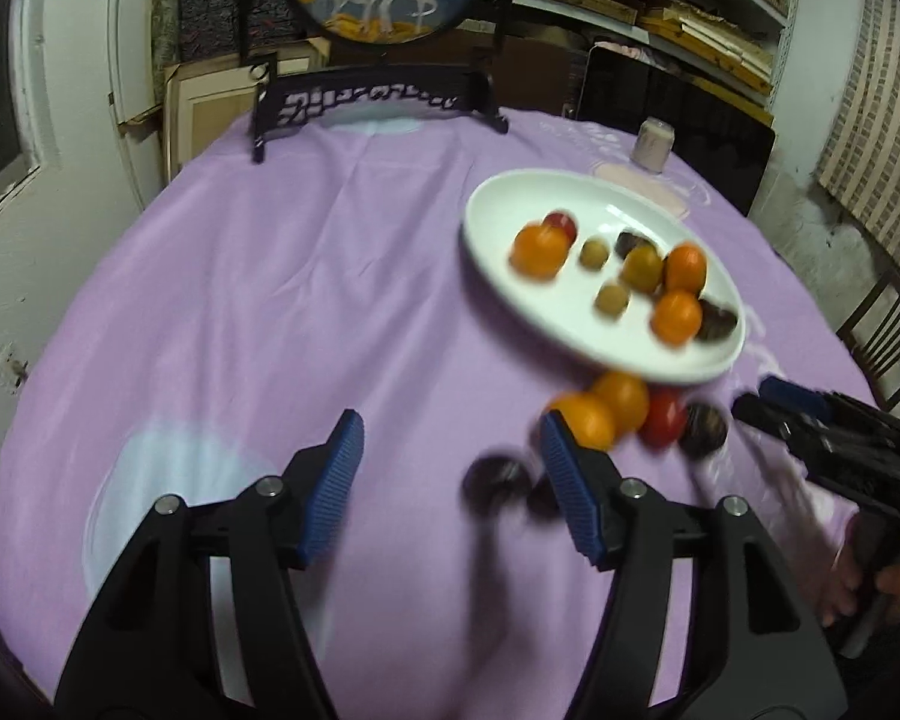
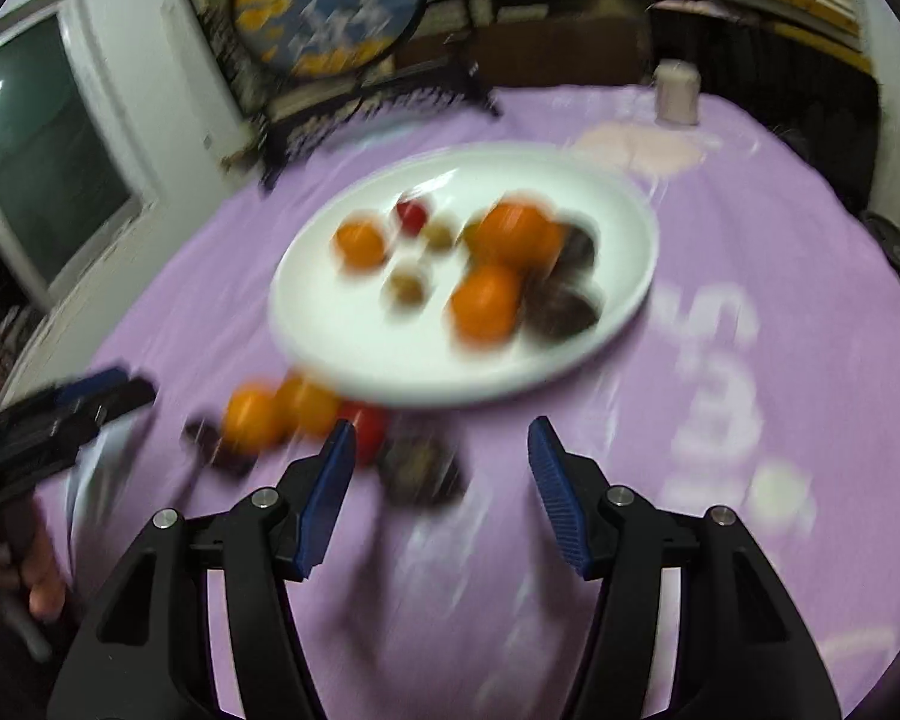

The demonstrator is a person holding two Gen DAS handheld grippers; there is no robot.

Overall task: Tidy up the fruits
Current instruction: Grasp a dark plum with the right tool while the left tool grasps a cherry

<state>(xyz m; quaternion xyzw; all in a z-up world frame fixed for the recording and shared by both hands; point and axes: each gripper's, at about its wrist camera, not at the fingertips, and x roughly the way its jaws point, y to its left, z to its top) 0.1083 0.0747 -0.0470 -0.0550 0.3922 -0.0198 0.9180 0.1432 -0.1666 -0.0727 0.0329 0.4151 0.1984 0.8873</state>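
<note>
Writing: pale marks printed on the purple tablecloth near its right edge, too blurred to read; no brand or label legible anywhere.
Left gripper: angled down over the near part of the table, jaws apart at a middling width, nothing between the blue pads; 1 dark fruit lies on the cloth just ahead of the gap.
Right gripper: also angled down, jaws apart at a middling width, pads clear of everything; a dark fruit sits on the cloth ahead of its left pad.
Hands: a hand grips the right tool's handle at the table's near right edge.
Plate: white, oval, toward the right side of the table, holding oranges, small greenish fruits, 1 red and several dark ones.
Loose fruit: 2 oranges, 1 red fruit and 1 dark one, clustered against the plate's near rim.
Around: a pale cup at the far right edge; a dark carved stand with a round painted panel at the far edge.
</note>
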